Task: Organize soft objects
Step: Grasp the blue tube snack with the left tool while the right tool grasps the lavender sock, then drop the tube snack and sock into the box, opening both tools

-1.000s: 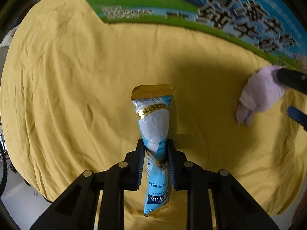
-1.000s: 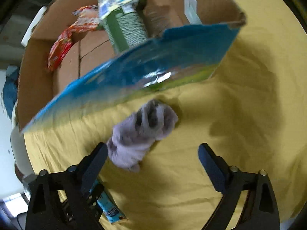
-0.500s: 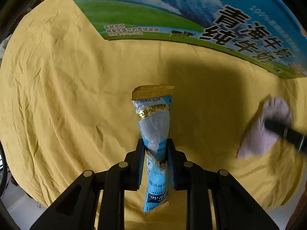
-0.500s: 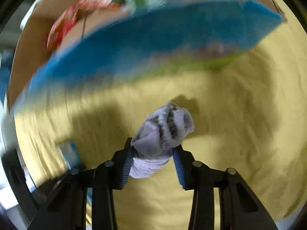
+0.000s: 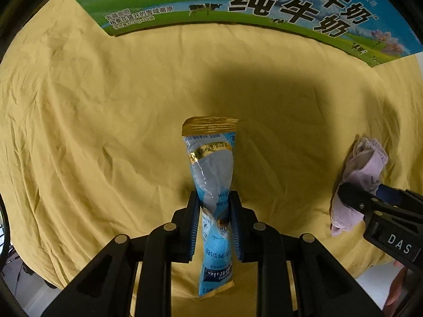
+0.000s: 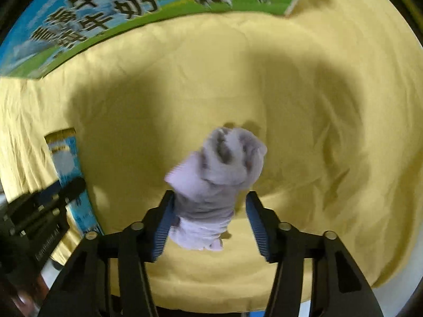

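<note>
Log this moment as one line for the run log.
left gripper shut on blue sachet | right gripper open around purple sock | milk box ahead

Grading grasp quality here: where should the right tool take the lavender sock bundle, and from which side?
Take the lavender sock bundle at its narrower waist, just behind the bulging rolled end, coming in along its length from the tail end. The right tool straddles that waist, with a visible gap at one pad.

Desk under a wrinkled yellow cloth (image 5: 105,121)

A printed milk carton box (image 5: 238,2) stands on the cloth at 12 o'clock.
</note>
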Demonstrator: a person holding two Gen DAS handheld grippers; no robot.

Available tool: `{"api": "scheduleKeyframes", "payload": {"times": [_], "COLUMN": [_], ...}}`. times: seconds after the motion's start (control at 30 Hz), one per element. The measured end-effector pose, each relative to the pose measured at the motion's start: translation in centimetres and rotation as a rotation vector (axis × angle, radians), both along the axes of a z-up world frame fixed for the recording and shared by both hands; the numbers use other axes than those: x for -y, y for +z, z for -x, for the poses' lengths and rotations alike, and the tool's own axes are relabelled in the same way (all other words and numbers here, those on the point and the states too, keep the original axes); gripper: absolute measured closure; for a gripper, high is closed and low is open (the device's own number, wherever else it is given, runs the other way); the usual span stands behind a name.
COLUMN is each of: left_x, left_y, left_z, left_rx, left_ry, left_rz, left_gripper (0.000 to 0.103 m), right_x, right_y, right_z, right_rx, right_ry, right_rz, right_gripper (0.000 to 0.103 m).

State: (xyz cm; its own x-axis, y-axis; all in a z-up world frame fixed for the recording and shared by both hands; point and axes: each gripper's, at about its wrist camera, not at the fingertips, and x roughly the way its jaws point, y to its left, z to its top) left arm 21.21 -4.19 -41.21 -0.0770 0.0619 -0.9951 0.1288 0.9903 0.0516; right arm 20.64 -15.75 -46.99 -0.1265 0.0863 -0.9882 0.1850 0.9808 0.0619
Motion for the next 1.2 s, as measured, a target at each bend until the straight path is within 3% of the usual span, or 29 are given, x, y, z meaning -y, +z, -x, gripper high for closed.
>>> {"api": "scheduleKeyframes", "payload": {"times": [0.13, 0.37, 0.5, 0.7, 0.83, 1.03, 1.07, 1.2], "left_x": [0.5, 1.7, 1.5, 1.3, 1.8, 3.1, 3.2, 3.1], "left_y": [-0.2, -0.5, 0.2, 1.8, 4.2, 10.1, 11.2, 16.4], "left_z": [-0.8, 0.2, 0.5, 0.8, 1.2, 1.6, 1.4, 0.5], "left_rx": [0.006, 0.035, 0.043, 0.057, 0.077, 0.143, 0.077, 0.157], "left_ry": [-0.004, 0.004, 0.03, 0.039, 0.044, 0.036, 0.061, 0.061], "left_rz": [-0.011, -0.013, -0.011, 0.005, 0.047, 0.139, 0.232, 0.281], "left_gripper": [0.084, 0.084, 0.084, 0.086, 0.086, 0.086, 0.086, 0.087], "right_x": [0.3, -2.1, -2.3, -3.6, -2.8, -2.1, -2.0, -1.4], "right_y": [-1.0, -1.4, -1.4, -0.6, 1.5, 7.2, 8.4, 12.6], "right_z": [0.1, 0.6, 2.3, 2.7, 2.8, 2.2, 2.2, 1.4], "right_rx": [-0.003, 0.002, 0.007, 0.01, 0.038, 0.116, 0.133, 0.198], "right_ry": [-0.032, -0.009, 0.033, 0.073, 0.081, 0.099, 0.104, 0.119], "right_rz": [-0.023, 0.03, 0.073, 0.061, 0.021, -0.04, -0.049, -0.075], "right_gripper": [0.043, 0.044, 0.063, 0.065, 0.066, 0.066, 0.066, 0.066]}}
